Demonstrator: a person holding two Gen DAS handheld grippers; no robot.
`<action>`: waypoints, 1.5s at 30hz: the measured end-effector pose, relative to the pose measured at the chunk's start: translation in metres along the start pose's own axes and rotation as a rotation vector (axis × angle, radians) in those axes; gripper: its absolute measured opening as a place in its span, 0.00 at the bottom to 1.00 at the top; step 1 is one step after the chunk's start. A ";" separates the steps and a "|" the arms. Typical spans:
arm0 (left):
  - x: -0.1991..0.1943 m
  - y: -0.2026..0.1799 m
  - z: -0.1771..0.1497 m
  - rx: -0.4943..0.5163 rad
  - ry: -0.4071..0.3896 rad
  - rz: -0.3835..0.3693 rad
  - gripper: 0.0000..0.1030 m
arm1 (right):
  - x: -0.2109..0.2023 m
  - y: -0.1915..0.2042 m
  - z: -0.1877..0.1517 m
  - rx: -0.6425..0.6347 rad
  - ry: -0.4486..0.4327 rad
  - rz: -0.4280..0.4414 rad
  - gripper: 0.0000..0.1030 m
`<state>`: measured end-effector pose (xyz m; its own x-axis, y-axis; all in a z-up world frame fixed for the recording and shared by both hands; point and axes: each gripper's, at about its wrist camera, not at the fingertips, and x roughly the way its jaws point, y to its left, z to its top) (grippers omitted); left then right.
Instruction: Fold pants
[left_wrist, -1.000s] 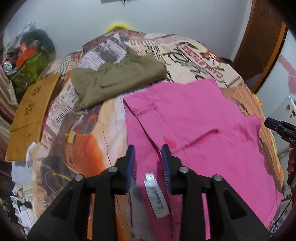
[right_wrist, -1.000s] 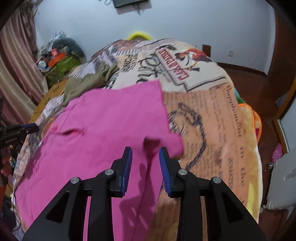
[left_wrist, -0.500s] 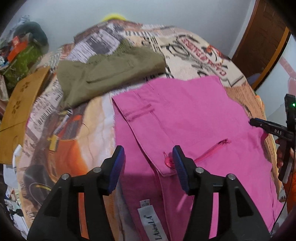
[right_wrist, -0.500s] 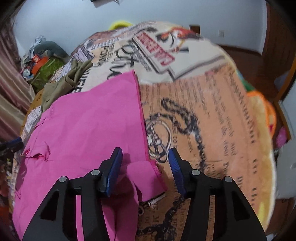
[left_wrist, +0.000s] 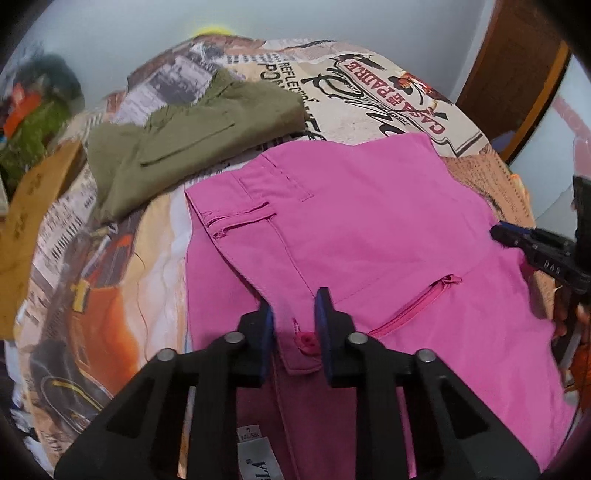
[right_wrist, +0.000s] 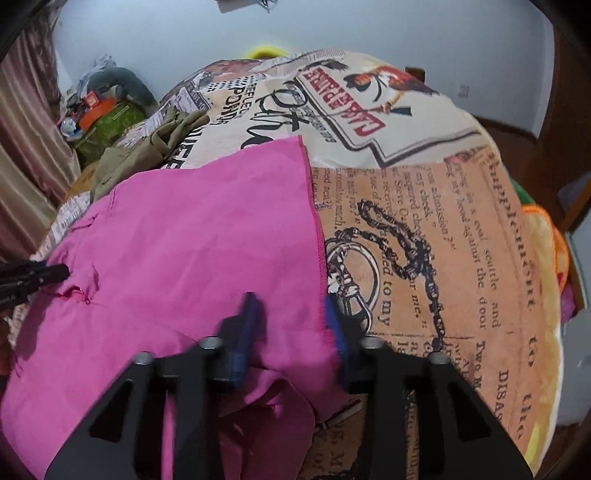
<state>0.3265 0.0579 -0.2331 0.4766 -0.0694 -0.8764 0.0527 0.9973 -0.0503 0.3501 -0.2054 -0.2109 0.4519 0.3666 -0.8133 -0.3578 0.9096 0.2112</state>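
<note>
Bedroom clutter frames a printed bedspread (right_wrist: 424, 229). Half a second back both claws stood wide; now the left claw (left_wrist: 293, 317) has narrowed onto the buttoned waistband tab, while the right claw (right_wrist: 291, 325) remains wide, straddling the hem. One pair of pink pants (left_wrist: 369, 229) lies spread mid-bed; one olive garment (left_wrist: 192, 136) lies far left. Another fold looks imminent.
</note>
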 end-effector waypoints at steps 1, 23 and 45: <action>-0.001 -0.001 0.001 0.009 -0.005 0.015 0.09 | 0.000 0.002 0.000 -0.011 0.002 0.002 0.14; -0.022 0.044 0.010 -0.048 -0.026 0.060 0.10 | -0.013 0.004 0.003 -0.013 0.054 -0.032 0.19; 0.027 0.084 0.085 -0.090 -0.035 0.024 0.47 | 0.020 -0.010 0.098 -0.011 -0.020 -0.029 0.28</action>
<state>0.4179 0.1375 -0.2201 0.5075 -0.0444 -0.8605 -0.0375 0.9966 -0.0735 0.4430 -0.1874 -0.1762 0.4786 0.3441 -0.8078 -0.3532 0.9177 0.1817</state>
